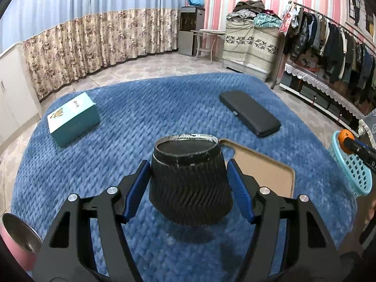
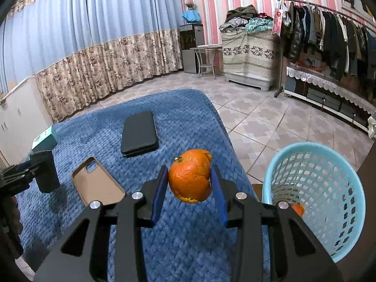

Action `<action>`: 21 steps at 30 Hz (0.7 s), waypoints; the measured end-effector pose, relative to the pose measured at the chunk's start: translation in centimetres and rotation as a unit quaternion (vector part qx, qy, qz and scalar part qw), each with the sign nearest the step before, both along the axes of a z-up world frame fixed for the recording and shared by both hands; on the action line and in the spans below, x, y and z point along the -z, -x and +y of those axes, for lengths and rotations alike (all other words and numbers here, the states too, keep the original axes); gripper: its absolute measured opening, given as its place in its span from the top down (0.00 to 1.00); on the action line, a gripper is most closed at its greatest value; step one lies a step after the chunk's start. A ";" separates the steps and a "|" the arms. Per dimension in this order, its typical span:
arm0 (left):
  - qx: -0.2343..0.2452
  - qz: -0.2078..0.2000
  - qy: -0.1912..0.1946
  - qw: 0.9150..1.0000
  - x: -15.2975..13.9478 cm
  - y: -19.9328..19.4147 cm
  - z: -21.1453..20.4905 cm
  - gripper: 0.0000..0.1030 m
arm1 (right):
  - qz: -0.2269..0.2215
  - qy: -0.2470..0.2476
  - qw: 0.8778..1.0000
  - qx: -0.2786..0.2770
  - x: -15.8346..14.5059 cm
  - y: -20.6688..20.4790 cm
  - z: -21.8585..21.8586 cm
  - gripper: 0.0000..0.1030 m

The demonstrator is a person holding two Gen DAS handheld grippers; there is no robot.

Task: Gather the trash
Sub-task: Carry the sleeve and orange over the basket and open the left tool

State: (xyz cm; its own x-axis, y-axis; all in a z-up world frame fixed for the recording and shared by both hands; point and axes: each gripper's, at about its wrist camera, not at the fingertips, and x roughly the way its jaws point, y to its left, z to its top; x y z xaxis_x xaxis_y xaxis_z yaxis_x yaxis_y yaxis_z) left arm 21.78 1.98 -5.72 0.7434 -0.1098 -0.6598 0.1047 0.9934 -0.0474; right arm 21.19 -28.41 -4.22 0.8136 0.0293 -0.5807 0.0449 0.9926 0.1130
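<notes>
My left gripper (image 1: pixel 188 183) is shut on a black ribbed paper cup (image 1: pixel 190 185) and holds it bottom-up above the blue blanket (image 1: pixel 141 122). It also shows at the left of the right wrist view (image 2: pixel 47 171). My right gripper (image 2: pixel 189 188) is shut on an orange peel (image 2: pixel 190 176), held above the blanket's right edge. A light blue mesh basket (image 2: pixel 329 188) stands to the right of it, with another piece of orange peel (image 2: pixel 298 209) inside. In the left wrist view the basket (image 1: pixel 357 176) is at the far right with the orange peel (image 1: pixel 345 136) above it.
On the blanket lie a teal box (image 1: pixel 72 117), a black phone (image 1: pixel 249 112) and a tan phone case (image 1: pixel 263 171). A metal-rimmed pink cup (image 1: pixel 18 235) is at the lower left. Tiled floor (image 2: pixel 270 117), curtains and a clothes rack (image 2: pixel 329 35) lie beyond.
</notes>
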 end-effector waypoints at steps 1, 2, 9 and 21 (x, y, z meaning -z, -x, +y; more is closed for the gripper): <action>-0.001 0.003 -0.003 1.000 0.2 -0.1 0.2 0.36 | -0.001 0.002 1.000 -0.001 0.1 0.0 0.2 0.64; -0.002 0.005 -0.004 1.000 0.4 -0.2 0.4 0.36 | -0.001 0.002 1.000 -0.002 0.1 -0.1 0.2 0.64; -0.009 0.037 0.000 0.999 2.6 -1.6 0.3 0.27 | 0.003 -0.003 1.000 -0.001 0.4 -0.2 0.3 0.64; 0.002 -0.002 -0.004 1.000 0.2 -0.8 -1.5 0.31 | -0.010 -0.015 1.000 0.005 0.1 0.8 -1.3 0.64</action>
State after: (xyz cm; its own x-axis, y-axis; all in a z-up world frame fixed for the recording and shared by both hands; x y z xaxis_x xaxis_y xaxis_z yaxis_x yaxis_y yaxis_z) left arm 22.60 0.51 -5.92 0.7450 -0.1071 -0.6585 0.1085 0.9933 -0.0388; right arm 20.44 -29.76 -4.31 0.8248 0.0381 -0.5641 0.0532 0.9881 0.1446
